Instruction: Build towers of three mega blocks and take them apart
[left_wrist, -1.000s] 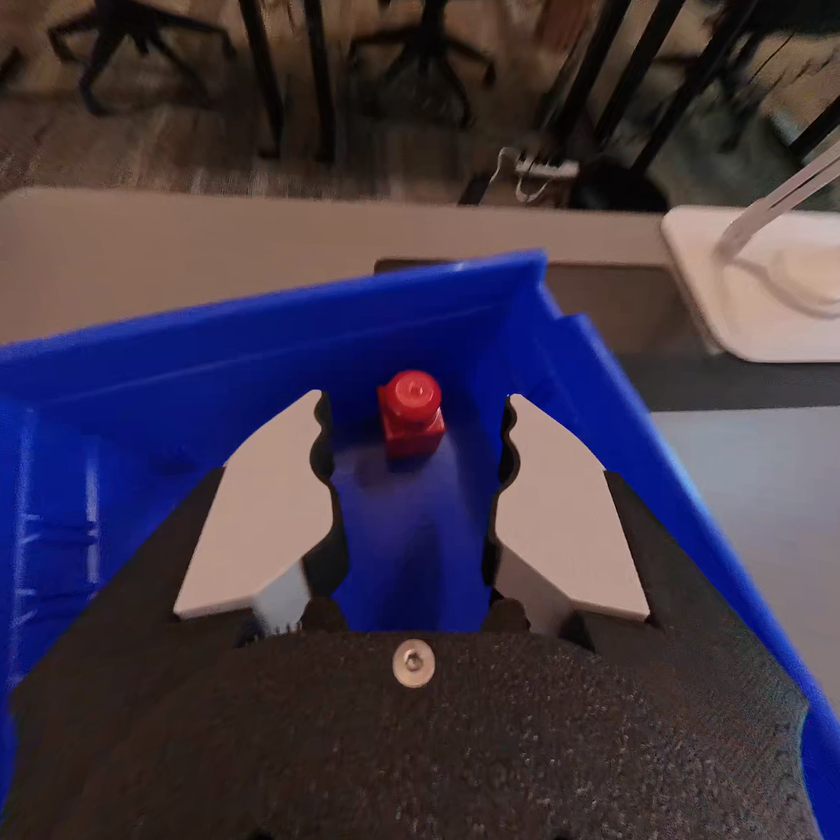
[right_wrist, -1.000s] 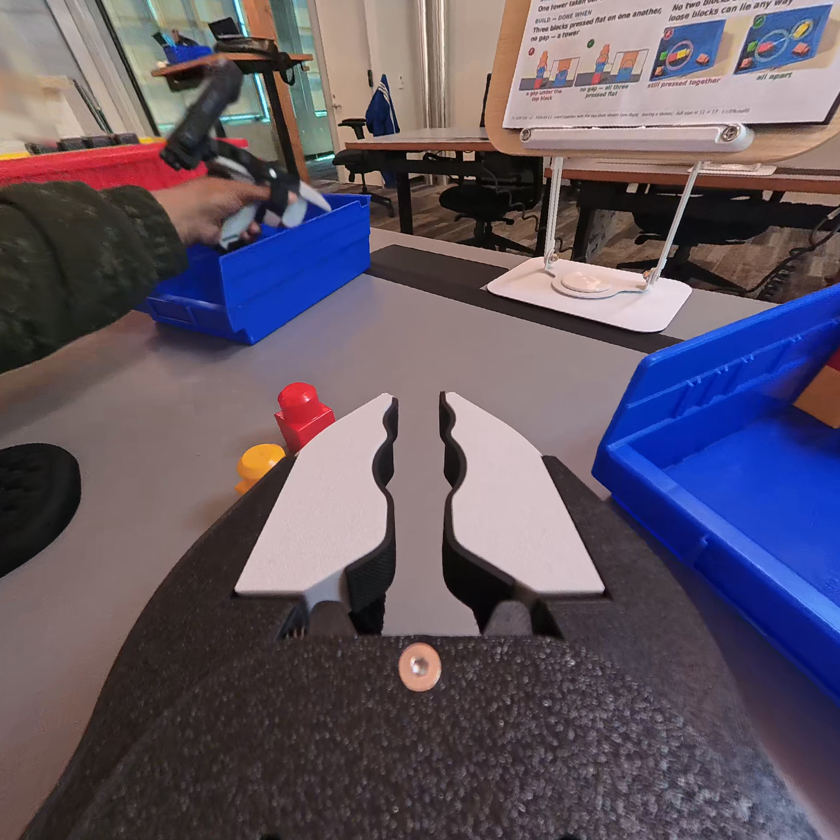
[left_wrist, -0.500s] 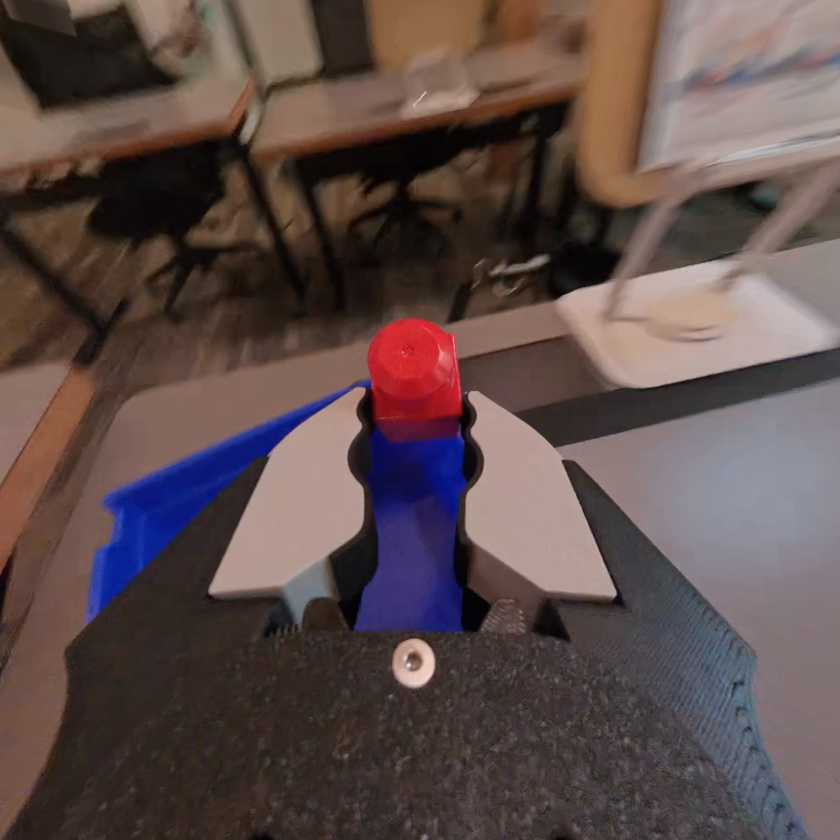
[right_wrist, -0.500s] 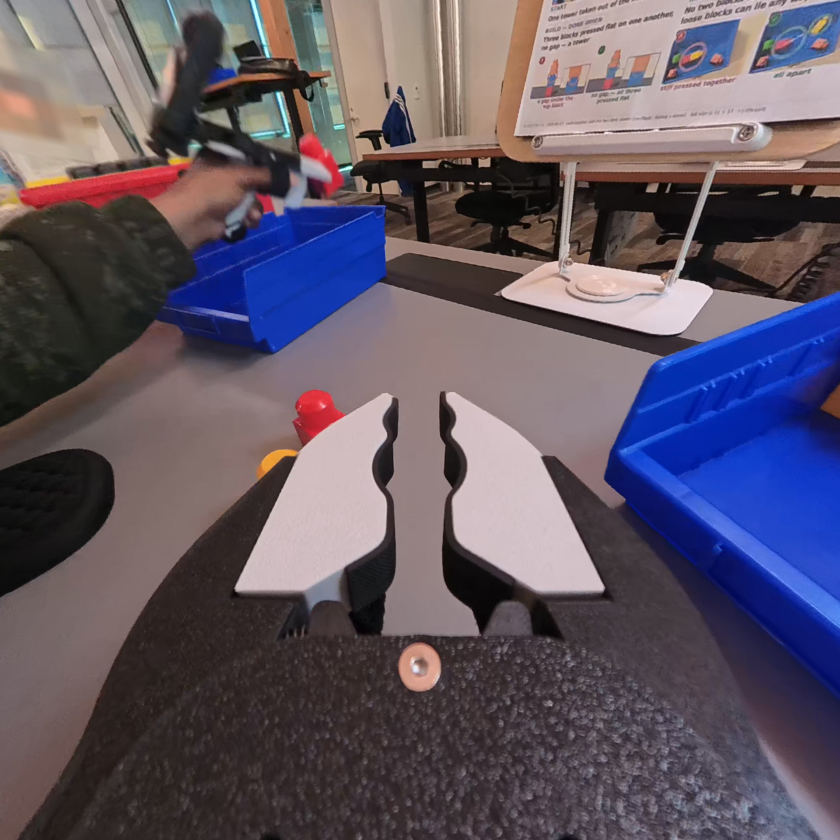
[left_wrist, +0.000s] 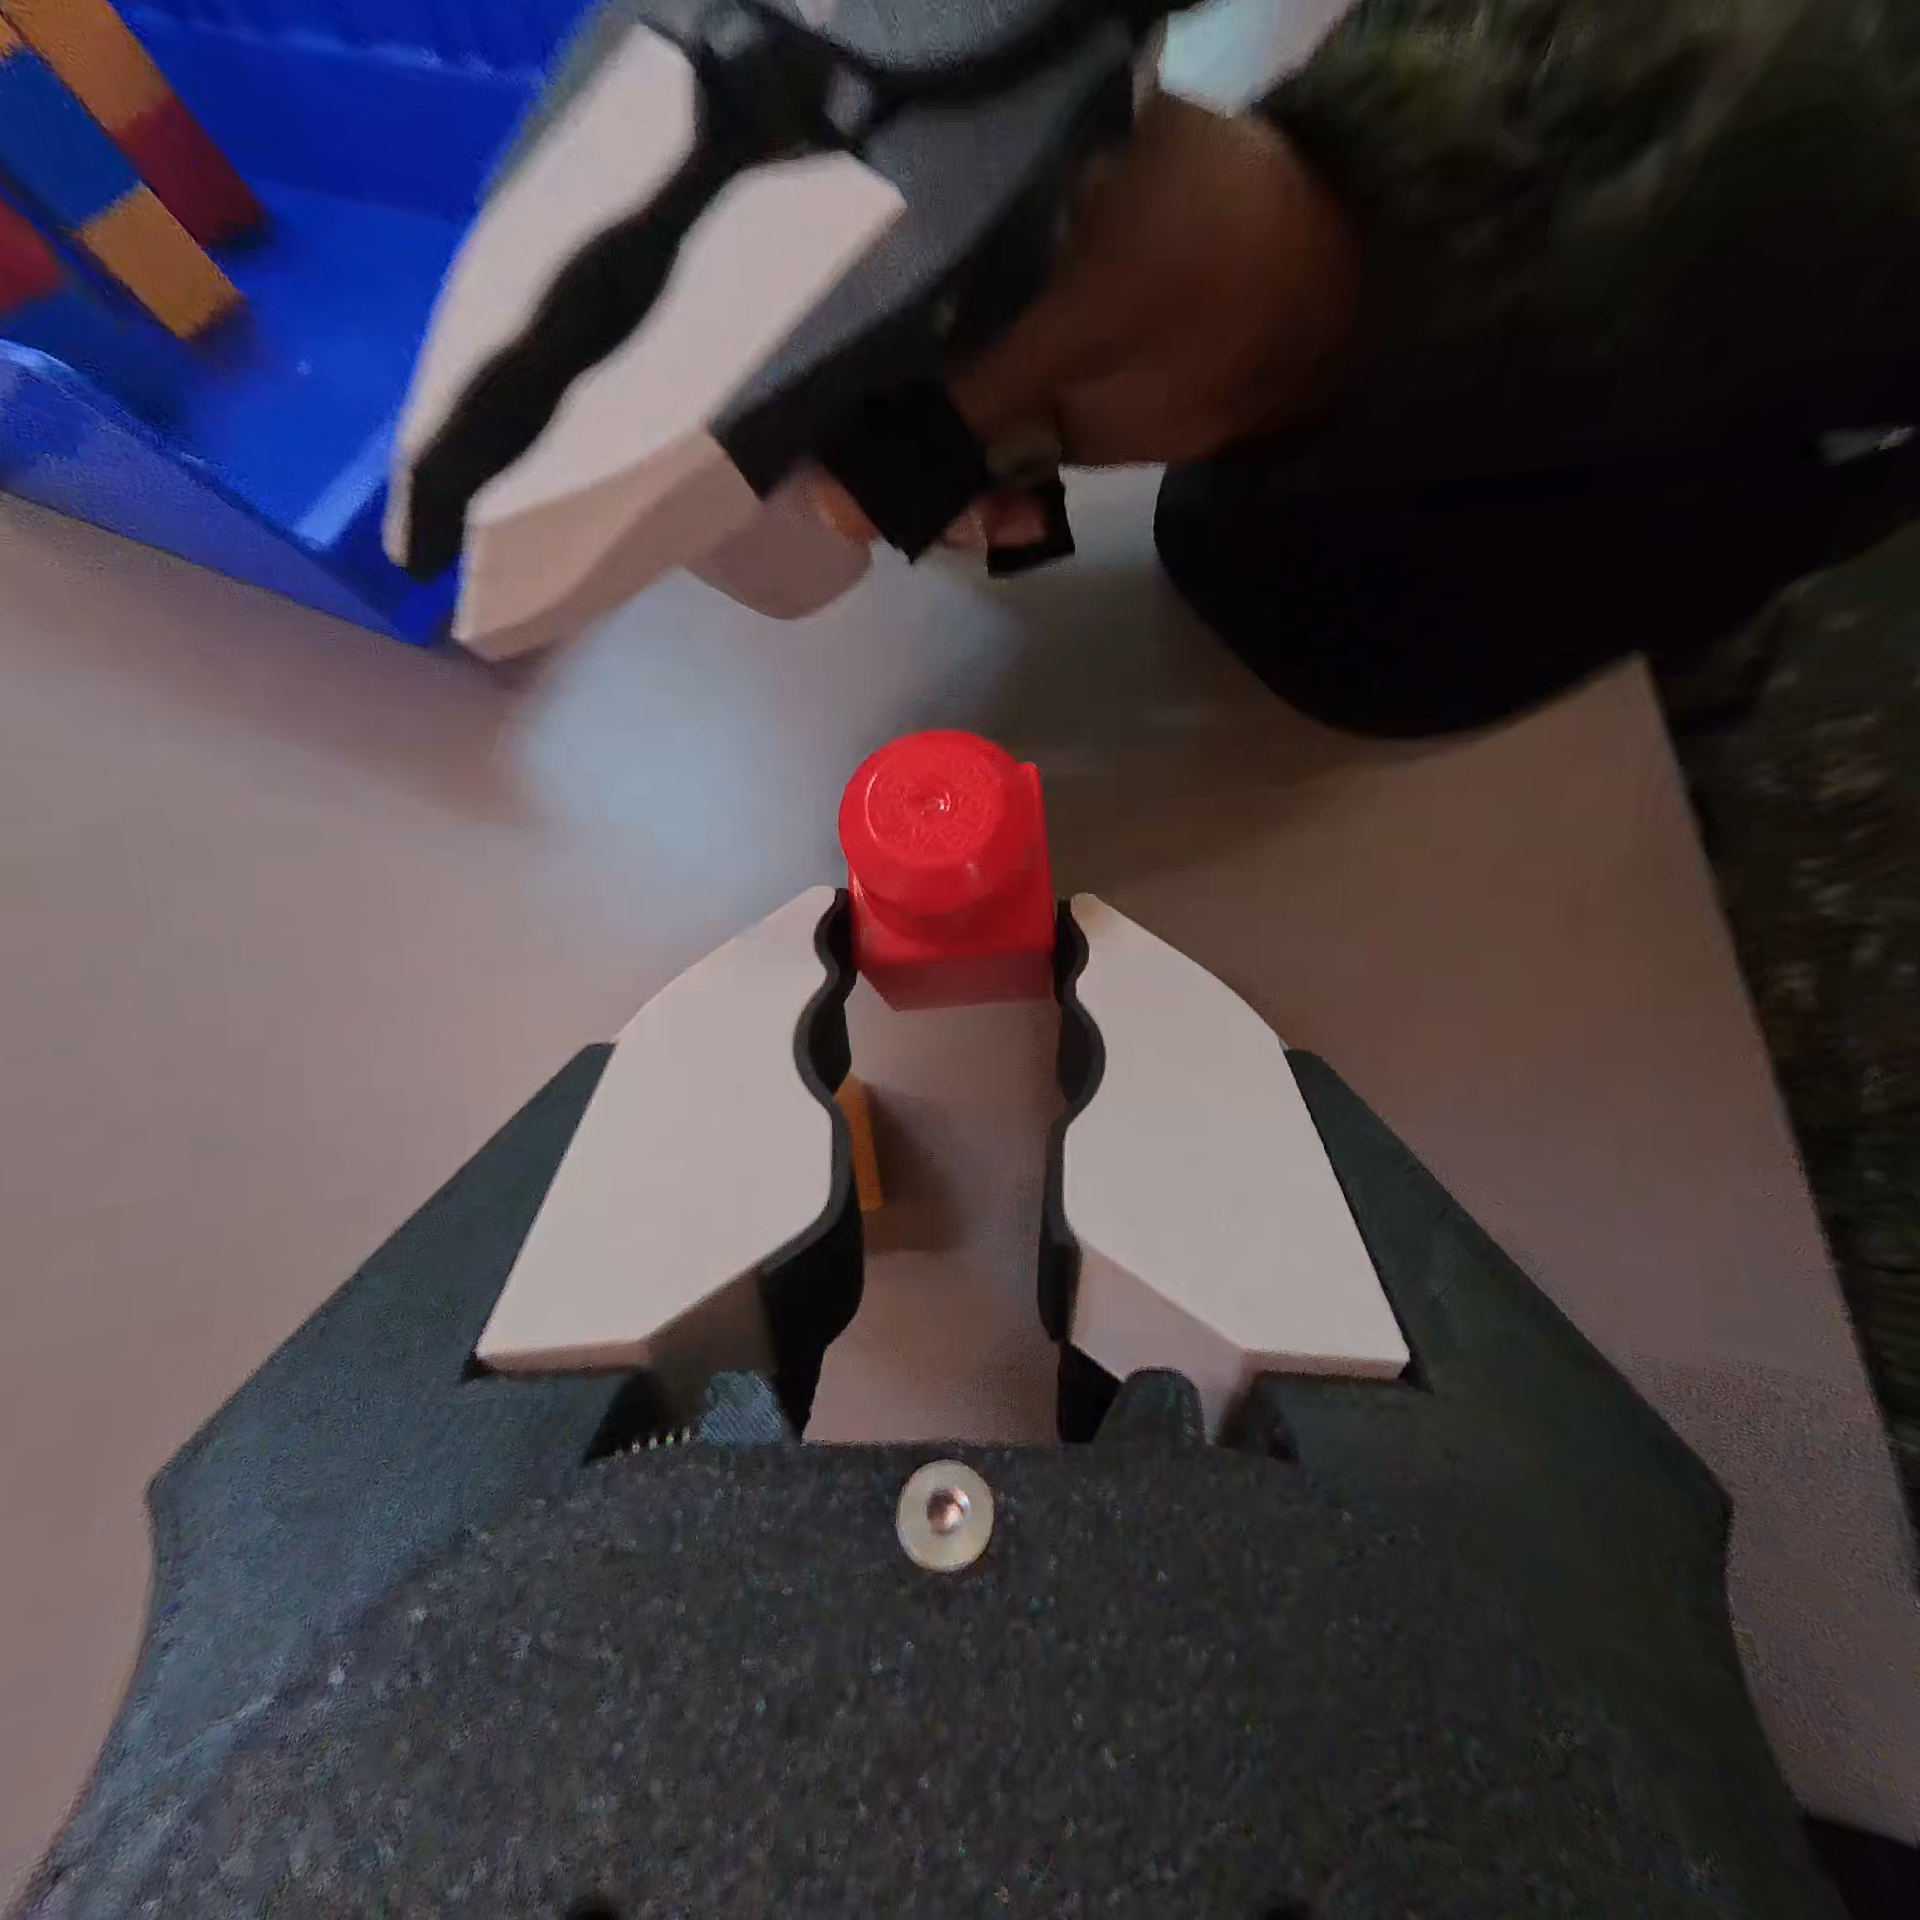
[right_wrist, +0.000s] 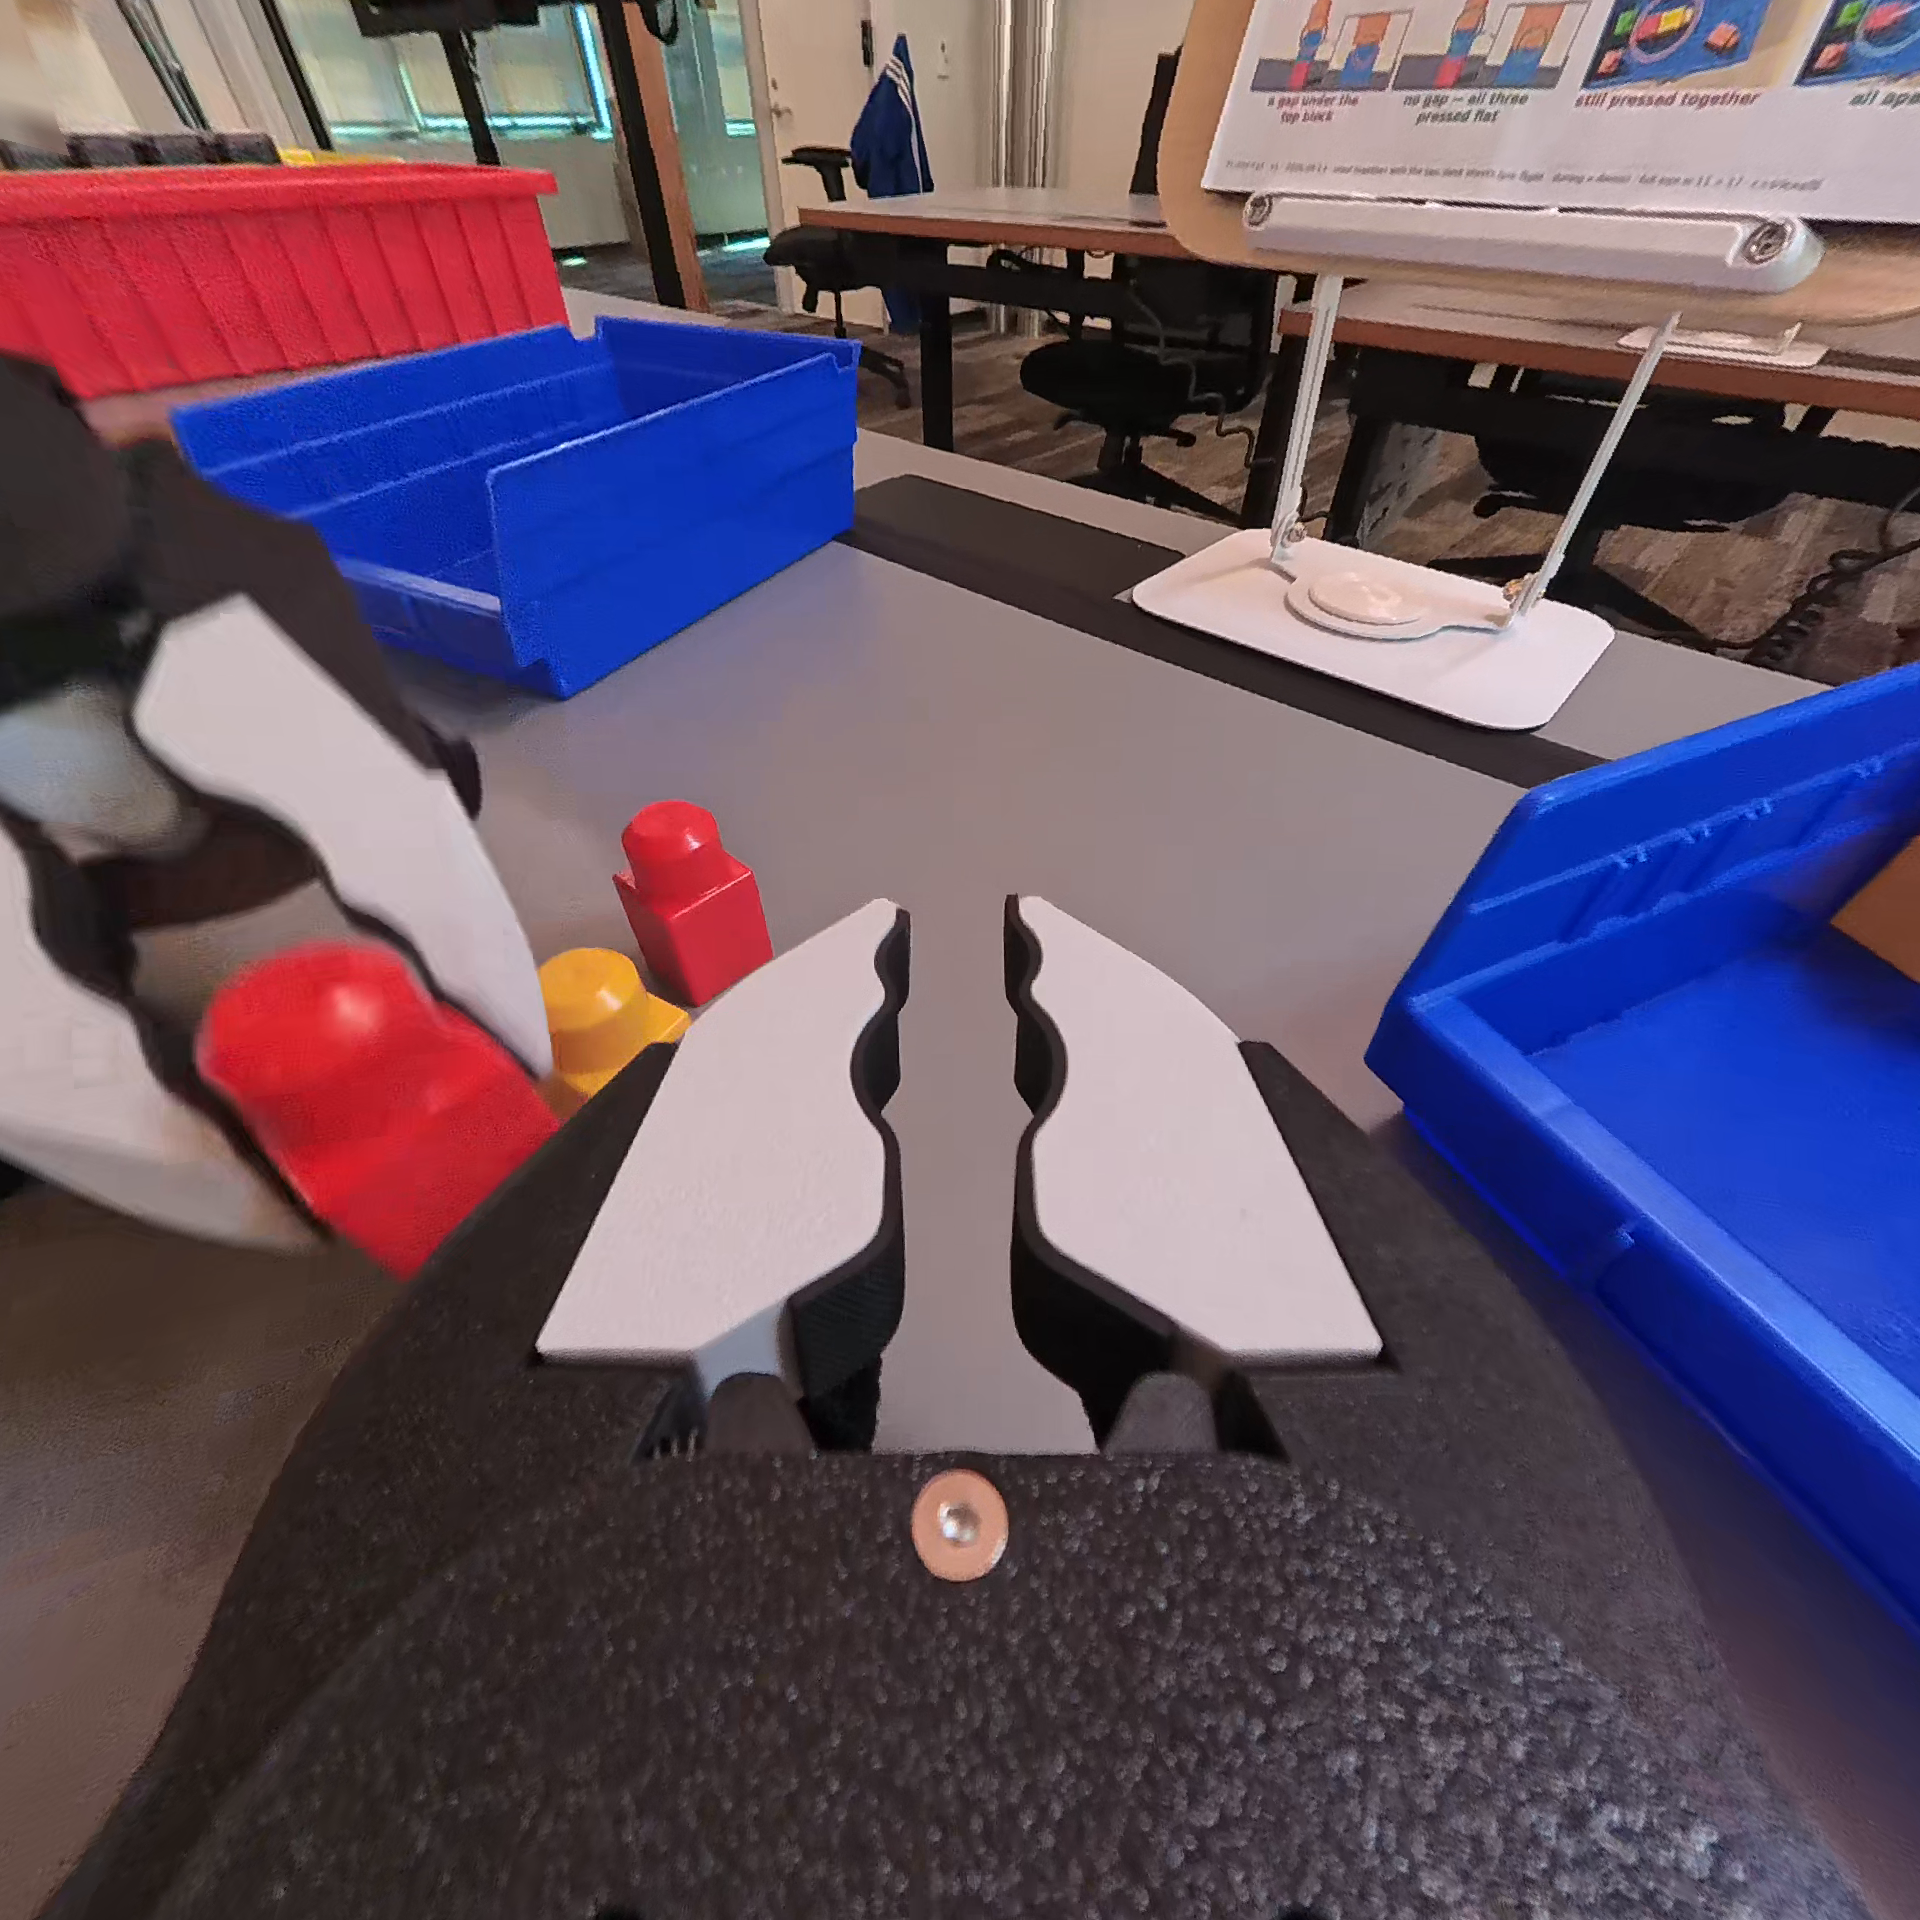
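My left gripper (left_wrist: 945, 920) is shut on a red block (left_wrist: 940, 862) and holds it above the grey table. It also shows in the right wrist view (right_wrist: 405, 1143), blurred at the left, with the held red block (right_wrist: 353, 1091) just over a yellow block (right_wrist: 603, 1013). A second red block (right_wrist: 691, 904) stands on the table beside the yellow one. A sliver of the yellow block (left_wrist: 862, 1143) shows below my left fingers. My right gripper (right_wrist: 954, 914) is empty, with only a narrow gap between its fingers, and hovers close by (left_wrist: 457, 561).
A blue bin (right_wrist: 1662, 1091) at the right holds stacked towers (left_wrist: 114, 208). Another blue bin (right_wrist: 582, 499) and a red bin (right_wrist: 260, 270) stand at the far left. A white sign stand (right_wrist: 1371, 623) is at the back. A dark sleeve (left_wrist: 1558, 312) is above.
My left gripper closed on the red block in the far blue bin, lifted it out and carried it over to the blocks on the table near my right gripper. The right gripper barely moved.
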